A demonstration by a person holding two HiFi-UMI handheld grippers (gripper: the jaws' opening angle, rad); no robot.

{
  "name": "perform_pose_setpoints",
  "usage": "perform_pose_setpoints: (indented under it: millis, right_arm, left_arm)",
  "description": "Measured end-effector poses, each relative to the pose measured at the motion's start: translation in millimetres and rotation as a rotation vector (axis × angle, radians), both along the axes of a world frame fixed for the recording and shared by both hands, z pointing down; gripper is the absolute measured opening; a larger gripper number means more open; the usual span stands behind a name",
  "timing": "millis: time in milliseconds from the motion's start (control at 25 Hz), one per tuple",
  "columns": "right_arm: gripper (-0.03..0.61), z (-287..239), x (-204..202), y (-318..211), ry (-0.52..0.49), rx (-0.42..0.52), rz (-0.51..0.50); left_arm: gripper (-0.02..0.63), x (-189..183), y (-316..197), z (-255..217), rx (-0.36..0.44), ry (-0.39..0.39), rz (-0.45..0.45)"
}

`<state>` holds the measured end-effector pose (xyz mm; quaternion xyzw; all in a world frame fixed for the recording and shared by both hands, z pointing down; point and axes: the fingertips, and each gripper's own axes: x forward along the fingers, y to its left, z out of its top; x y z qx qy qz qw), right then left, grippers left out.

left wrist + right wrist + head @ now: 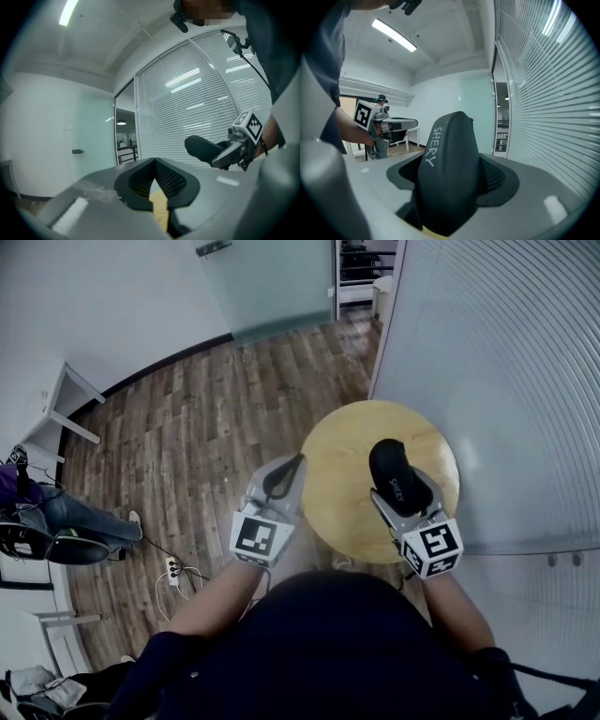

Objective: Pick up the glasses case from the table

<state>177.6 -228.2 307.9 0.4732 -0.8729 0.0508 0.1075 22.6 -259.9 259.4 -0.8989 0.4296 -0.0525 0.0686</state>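
Right gripper (401, 486) pinches glasses case (386, 457) over table (342, 493).
Likely light, stiff, slippery; gripped mid-body. Left gripper (281, 479) pressed together.

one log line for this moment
right gripper: shut on glasses case | position: over table | left gripper: shut, empty

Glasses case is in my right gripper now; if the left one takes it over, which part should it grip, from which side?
Likely the rounded free end of the glasses case, which juts past the right gripper. The right jaws clamp its nearer half across the width, so bring the left gripper in from the left, opening its shut jaws first.
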Motion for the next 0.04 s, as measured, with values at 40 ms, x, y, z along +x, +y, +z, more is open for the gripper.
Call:
perform_pose_setpoints:
  millis: [40]
  right_arm:
    - [0.353, -1.6, 0.9, -0.6, -0.001, 0.002, -0.001]
  left_arm:
    - [0.003, 1.6, -0.7, -0.8, 0.005, -0.008, 0.004]
